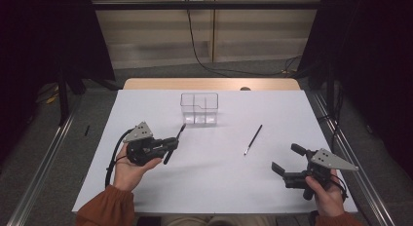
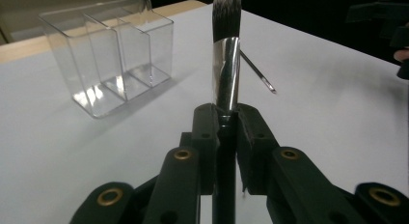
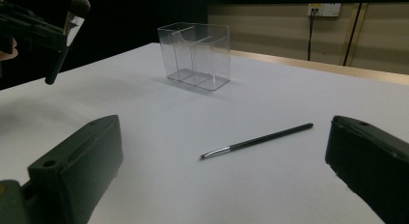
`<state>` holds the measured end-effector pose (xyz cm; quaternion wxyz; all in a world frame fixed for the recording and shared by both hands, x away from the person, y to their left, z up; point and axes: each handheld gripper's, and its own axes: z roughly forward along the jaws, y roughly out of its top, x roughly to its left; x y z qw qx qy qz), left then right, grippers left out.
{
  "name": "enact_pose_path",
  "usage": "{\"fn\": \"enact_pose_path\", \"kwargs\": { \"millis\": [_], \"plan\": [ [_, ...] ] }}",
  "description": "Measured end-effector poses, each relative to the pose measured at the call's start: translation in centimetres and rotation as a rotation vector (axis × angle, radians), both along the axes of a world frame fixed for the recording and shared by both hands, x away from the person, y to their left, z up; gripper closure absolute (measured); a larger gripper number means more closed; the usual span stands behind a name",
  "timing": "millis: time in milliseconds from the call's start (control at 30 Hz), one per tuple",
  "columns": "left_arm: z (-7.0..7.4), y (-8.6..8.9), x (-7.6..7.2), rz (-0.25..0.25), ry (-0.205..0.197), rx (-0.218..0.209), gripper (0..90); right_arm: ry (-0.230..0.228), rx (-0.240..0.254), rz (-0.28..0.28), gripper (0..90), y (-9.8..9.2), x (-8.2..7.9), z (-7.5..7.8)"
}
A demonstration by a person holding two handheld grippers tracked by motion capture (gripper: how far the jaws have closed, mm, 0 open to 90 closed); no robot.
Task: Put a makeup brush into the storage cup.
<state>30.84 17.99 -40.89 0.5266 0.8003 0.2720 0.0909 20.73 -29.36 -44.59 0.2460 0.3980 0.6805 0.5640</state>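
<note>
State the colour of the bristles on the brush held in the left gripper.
Dark grey fading to whitish tips, on the brush clamped in the left gripper; clearest in the left gripper view.

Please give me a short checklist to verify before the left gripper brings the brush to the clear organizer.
1. Grip on the brush: ok. The left gripper is shut on its handle, bristles pointing away from the jaws.
2. Organizer upright, top open: ok.
3. Compartments free: ok, nothing lies inside that I can see.
4. Path from brush to organizer: ok, only bare table lies between them.
5. Right gripper out of the way: ok, it is open near the person's side of the table.
6. Thin brush out of the way: ok, it lies flat, apart from the organizer.
</note>
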Motion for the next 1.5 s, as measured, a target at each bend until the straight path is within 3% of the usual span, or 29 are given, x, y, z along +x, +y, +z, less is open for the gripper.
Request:
{"fn": "enact_pose_path", "kwargs": {
  "millis": [100, 367, 1067, 1500],
  "plan": [
    [0.3, 0.0, 0.3, 0.018, -0.01, -0.028, 79.3, -0.004, 0.0, 0.0, 0.0, 0.0, 0.0, 0.0],
    [1.0, -0.7, 1.0, 0.029, -0.041, -0.048, 79.3, -0.006, 0.002, 0.0, 0.0, 0.0, 0.0, 0.0],
    [2.7, -2.3, 3.3, 0.057, -0.084, -0.076, 79.3, -0.009, 0.004, 0.001, 0.0, 0.0, 0.0, 0.0],
    [3.6, -2.4, 4.9, 0.091, -0.105, -0.097, 79.3, -0.008, 0.004, 0.004, 0.0, 0.0, -0.1, 0.0]
  ]
}}
